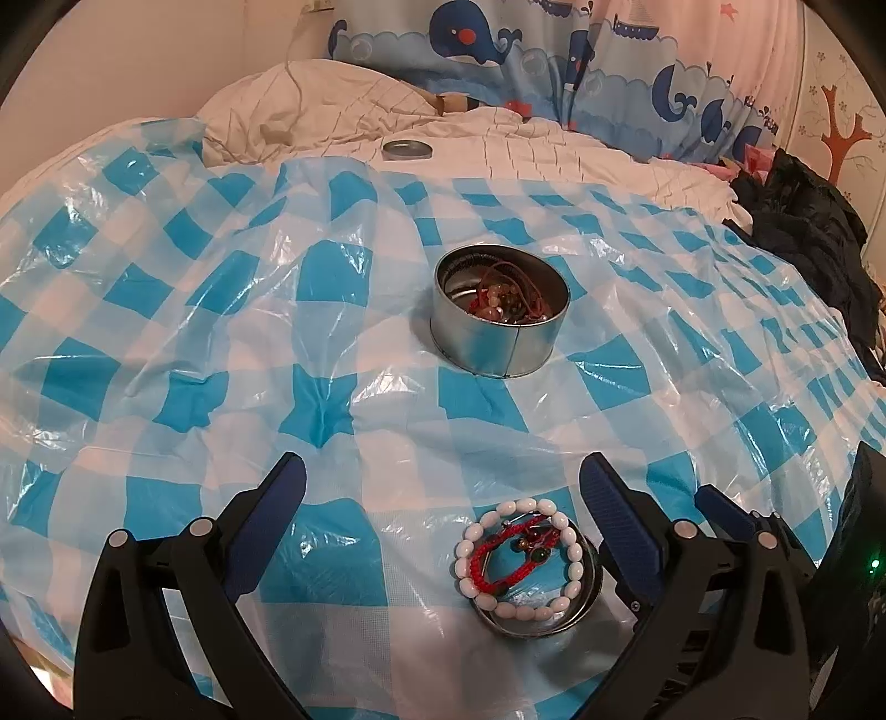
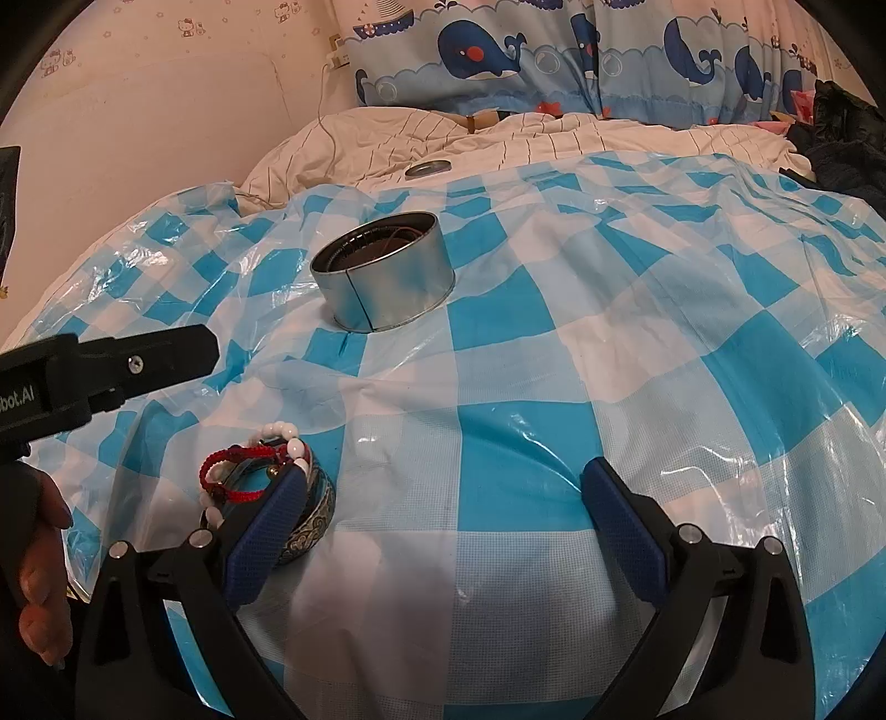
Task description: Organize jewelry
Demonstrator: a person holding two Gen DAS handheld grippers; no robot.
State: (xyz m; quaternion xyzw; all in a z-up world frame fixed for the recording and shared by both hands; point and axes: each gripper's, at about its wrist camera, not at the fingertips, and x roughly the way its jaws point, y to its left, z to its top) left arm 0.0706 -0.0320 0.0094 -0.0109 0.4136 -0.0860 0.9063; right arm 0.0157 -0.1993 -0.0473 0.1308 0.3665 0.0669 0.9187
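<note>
A round metal tin (image 1: 501, 310) stands on the blue-checked plastic sheet (image 1: 221, 332), with beads and red cords inside. Nearer, a white bead bracelet (image 1: 464, 565) and a red cord bracelet (image 1: 480, 559) lie on a silver bangle (image 1: 554, 620). My left gripper (image 1: 443, 476) is open, and this pile lies low between its fingers, closer to the right one. The right wrist view shows the tin (image 2: 385, 271) further off and the bracelet pile (image 2: 266, 476) just outside the left finger of my open right gripper (image 2: 443, 482), which holds nothing.
The tin's lid (image 1: 407, 148) lies on the white quilt behind the sheet. Dark clothing (image 1: 814, 243) is heaped at the right. A whale-print curtain (image 1: 554, 50) hangs behind the bed. A hand (image 2: 39, 554) holds the left gripper's body (image 2: 111, 365).
</note>
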